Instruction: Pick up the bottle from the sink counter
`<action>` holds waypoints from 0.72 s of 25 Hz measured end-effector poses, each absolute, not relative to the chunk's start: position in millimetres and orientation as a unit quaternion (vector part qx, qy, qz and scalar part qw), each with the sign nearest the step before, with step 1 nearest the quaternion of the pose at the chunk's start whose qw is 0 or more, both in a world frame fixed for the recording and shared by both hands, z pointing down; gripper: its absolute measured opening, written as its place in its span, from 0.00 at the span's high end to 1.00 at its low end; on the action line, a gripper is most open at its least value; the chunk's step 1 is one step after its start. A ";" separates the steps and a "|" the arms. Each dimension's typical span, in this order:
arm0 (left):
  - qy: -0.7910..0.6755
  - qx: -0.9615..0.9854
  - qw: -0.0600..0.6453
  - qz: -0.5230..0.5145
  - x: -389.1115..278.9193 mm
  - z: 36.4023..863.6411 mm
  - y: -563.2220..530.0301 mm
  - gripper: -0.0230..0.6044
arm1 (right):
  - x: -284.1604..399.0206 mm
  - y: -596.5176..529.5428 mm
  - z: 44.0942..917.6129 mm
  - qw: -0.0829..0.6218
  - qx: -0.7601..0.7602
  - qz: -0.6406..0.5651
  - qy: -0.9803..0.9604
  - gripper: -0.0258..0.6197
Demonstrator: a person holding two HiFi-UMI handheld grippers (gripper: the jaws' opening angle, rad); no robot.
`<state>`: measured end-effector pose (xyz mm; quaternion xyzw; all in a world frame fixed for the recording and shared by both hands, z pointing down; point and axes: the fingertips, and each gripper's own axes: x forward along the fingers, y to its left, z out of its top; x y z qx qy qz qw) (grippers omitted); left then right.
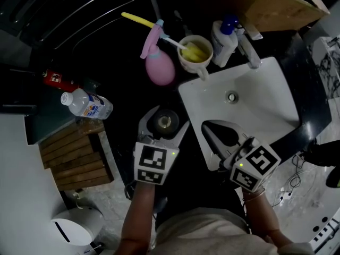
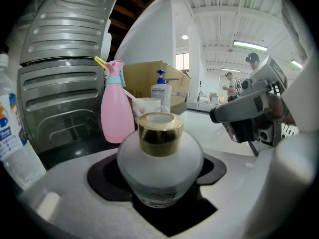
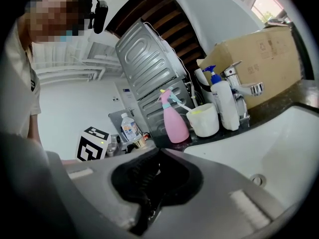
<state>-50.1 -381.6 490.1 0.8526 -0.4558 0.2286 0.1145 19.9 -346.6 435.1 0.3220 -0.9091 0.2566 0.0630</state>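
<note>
**Bottle, round frosted glass with a gold cap [image 2: 159, 156], clamped in the left gripper**

The left gripper [image 1: 167, 119] has both jaws pressed against the bottle's sides, above the glossy black sink counter [image 1: 122, 84]. From the bottle, a pink plastic spray bottle [image 1: 159, 65] stands at 12 o'clock and a cream mug [image 1: 195, 54] at 1. A clear plastic water bottle [image 1: 87, 104] lies at 10, and the white sink basin [image 1: 265, 94] sits at 3. The right gripper [image 1: 215, 134] hangs over the basin with its jaws together and nothing between them. A ribbed grey metal panel [image 2: 65, 83] and a brown cardboard box [image 1: 271, 7] back the counter, under a white ceiling with strip lights.
</note>
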 end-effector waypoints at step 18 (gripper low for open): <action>-0.461 0.866 0.115 0.158 -63.1 447.0 -344.3 0.41 | -0.2 -312.0 393.5 0.044 0.320 0.210 -0.923 0.96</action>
